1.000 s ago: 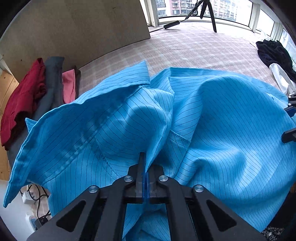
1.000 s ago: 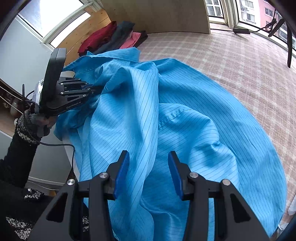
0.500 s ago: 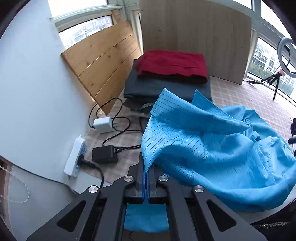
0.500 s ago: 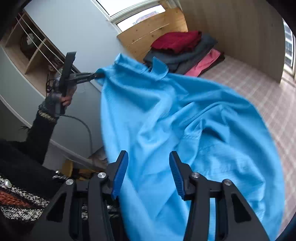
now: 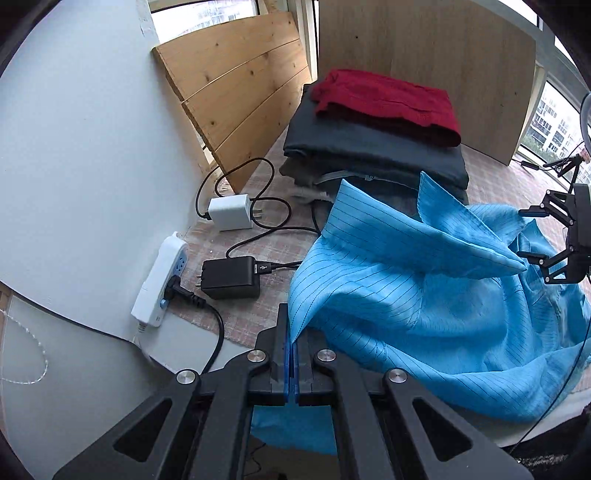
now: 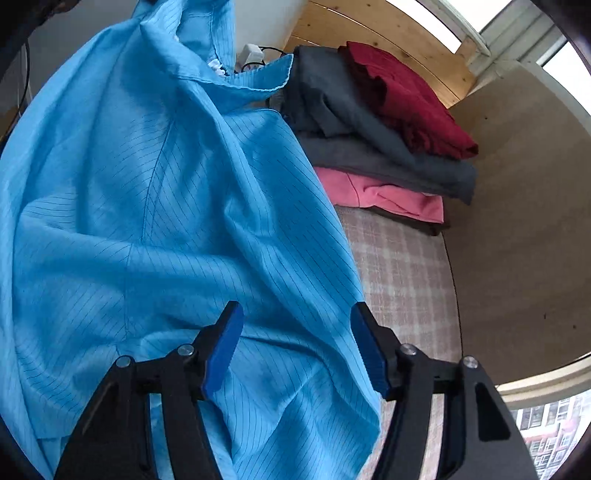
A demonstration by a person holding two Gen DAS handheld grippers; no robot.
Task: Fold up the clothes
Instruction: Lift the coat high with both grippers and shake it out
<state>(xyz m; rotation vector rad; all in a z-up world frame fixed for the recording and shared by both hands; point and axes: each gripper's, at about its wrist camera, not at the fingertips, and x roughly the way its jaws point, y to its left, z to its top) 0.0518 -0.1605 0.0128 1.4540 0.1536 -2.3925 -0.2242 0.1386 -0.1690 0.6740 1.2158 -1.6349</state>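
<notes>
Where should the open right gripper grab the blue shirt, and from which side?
Judging by the drape, take the free side edge of the blue shirt, which runs down to the right gripper beside the bare checked tablecloth. Come in from that cloth side, one finger each face. The left gripper already pinches another edge, so this would spread the shirt.

Soft daylight from windows (image 5: 207,11); strong fisheye bending, dark corner vignette; focus mostly sharp.

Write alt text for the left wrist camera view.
The left gripper, shut, pinches an edge of a crumpled blue pinstriped garment spread over a plaid surface. Behind lies a stack of folded clothes topped by a red garment; at left, a white power strip.
</notes>
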